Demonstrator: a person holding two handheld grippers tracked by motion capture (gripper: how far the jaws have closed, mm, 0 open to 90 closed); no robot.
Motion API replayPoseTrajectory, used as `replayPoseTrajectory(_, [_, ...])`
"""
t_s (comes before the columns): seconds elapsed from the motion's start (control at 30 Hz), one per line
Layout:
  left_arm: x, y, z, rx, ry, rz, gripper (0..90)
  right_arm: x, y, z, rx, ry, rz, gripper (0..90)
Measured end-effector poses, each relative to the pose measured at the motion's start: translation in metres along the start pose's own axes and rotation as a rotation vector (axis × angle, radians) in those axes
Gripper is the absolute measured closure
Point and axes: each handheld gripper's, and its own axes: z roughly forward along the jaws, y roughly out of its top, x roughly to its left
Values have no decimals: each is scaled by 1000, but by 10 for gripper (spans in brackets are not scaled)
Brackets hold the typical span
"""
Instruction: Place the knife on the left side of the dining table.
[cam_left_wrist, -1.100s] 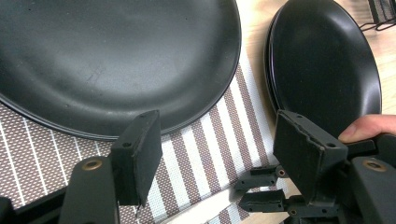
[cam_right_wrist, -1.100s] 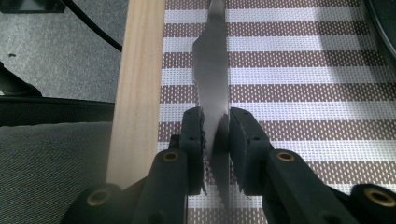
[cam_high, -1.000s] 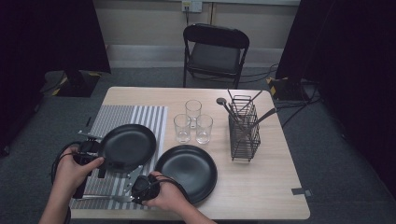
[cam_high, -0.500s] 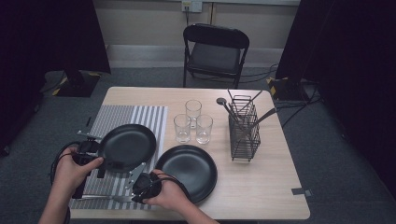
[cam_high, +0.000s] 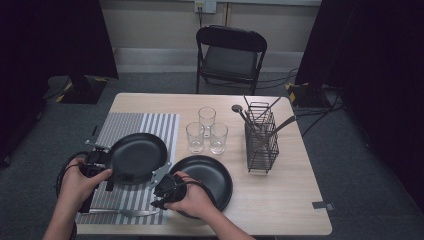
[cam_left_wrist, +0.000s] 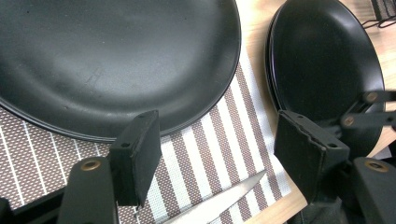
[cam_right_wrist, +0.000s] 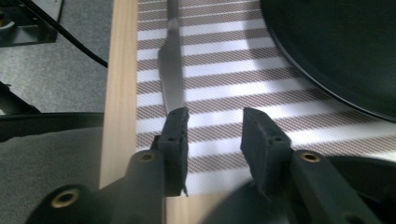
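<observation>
A pale wood tabletop (cam_high: 280, 200) at mid-frame carries a wire caddy (cam_high: 261, 141) holding utensils at right. At lower left, a knife (cam_high: 131, 213) lies on the striped placemat (cam_high: 150, 131). The right hand-held gripper (cam_high: 161, 191), jaws just opening and empty, has lifted off it since earlier. The left hand-held gripper (cam_high: 107, 172) gapes wide beside the black plate (cam_high: 136, 156)

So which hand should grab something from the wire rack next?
Probably right. The right tool, its jaws just opening with nothing between them, is nearer the wire rack; the left tool waits open, farther away.
</observation>
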Motion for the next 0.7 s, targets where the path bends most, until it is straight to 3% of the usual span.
replayPoseTrajectory(0.5, [-1,1,6,16,-9,29,310,-20,-23,-36,-5,-64,78,434])
replayPoseTrajectory(0.7, [-1,1,6,4,-13,22,304,-25,-31,-45,-15,-86,103,392])
